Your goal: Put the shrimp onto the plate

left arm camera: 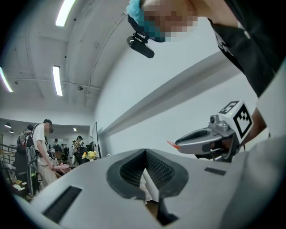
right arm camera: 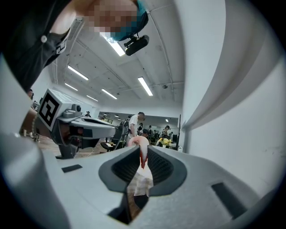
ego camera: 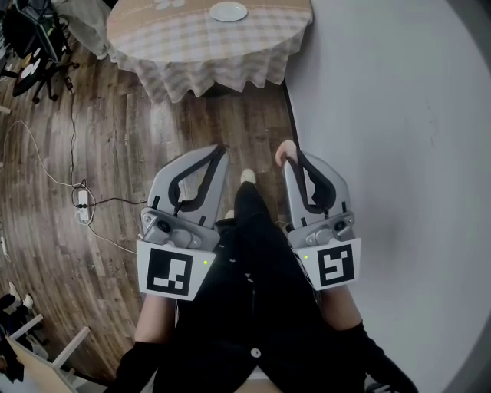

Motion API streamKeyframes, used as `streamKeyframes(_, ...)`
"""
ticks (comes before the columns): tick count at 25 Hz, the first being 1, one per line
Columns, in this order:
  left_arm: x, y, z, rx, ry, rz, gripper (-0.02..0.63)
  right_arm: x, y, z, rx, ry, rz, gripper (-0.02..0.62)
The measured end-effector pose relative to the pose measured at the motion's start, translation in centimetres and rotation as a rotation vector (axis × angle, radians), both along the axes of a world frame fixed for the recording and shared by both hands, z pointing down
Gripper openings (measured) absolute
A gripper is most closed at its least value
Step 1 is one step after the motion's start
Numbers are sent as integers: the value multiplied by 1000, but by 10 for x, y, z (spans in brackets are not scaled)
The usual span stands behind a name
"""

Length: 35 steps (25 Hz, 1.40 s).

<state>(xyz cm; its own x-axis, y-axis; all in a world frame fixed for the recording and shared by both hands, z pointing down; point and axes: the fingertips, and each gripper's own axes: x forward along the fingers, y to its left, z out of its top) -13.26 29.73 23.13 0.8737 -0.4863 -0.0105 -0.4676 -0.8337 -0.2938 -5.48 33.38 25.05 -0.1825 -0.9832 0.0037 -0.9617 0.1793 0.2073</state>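
Observation:
A pink shrimp (ego camera: 284,153) sticks out from the tips of my right gripper (ego camera: 291,160), which is shut on it. In the right gripper view the shrimp (right arm camera: 139,144) shows curled between the closed jaws, red tail downward. My left gripper (ego camera: 220,151) is beside it, shut with nothing between its fingers. Both are held close to the person's body, over the wooden floor. The white plate (ego camera: 229,11) lies far ahead on a round table with a checked cloth (ego camera: 192,46). From the left gripper view, the right gripper (left arm camera: 210,136) shows with the shrimp's red tip (left arm camera: 172,144).
A white wall (ego camera: 399,115) runs along the right side. A power strip and cables (ego camera: 81,206) lie on the floor at left. An office chair (ego camera: 31,46) stands at upper left. People stand far off in the room (left arm camera: 40,147).

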Motion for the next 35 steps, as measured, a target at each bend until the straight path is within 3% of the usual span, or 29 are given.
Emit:
streamKeyframes(13, 15, -39, -1, 2, -12, -44, 2, 18, -41, -5, 16, 3, -42, 41)
streamKeyframes(35, 99, -133, -16, 19, -15, -110, 2, 94, -152, -11, 32, 4, -148, 41)
